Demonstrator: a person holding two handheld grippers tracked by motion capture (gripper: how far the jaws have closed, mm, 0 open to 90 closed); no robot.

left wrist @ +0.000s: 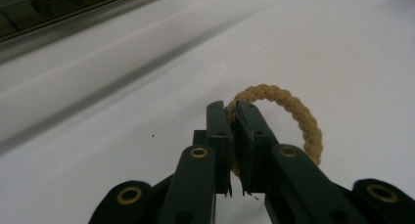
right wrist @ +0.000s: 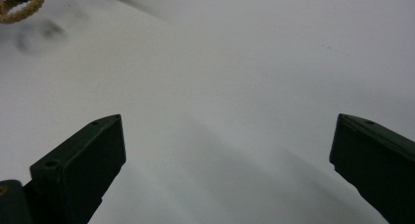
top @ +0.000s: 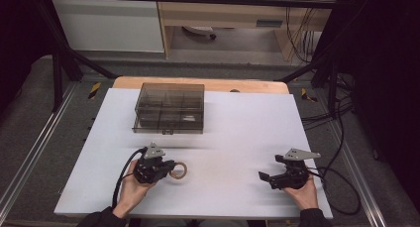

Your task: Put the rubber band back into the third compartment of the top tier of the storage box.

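left gripper [left wrist: 234, 117] pinches tan braided rope ring [left wrist: 293, 112] by its edge, low over white table [top: 233, 133] | right gripper [right wrist: 227, 160] spread, empty | risk – thin hold, ring may twist or slip out

one rope ring [top: 179, 170], one smoky plastic box [top: 170, 108], two tongs

Your left gripper [top: 171, 168] sits at the near left of the table [top: 233, 118], its jaws pinching the rope ring [top: 179, 171] just to its right. Your right gripper [top: 267, 177] sits near right, well apart. The compartment box [top: 170, 108] lies behind, left of centre.
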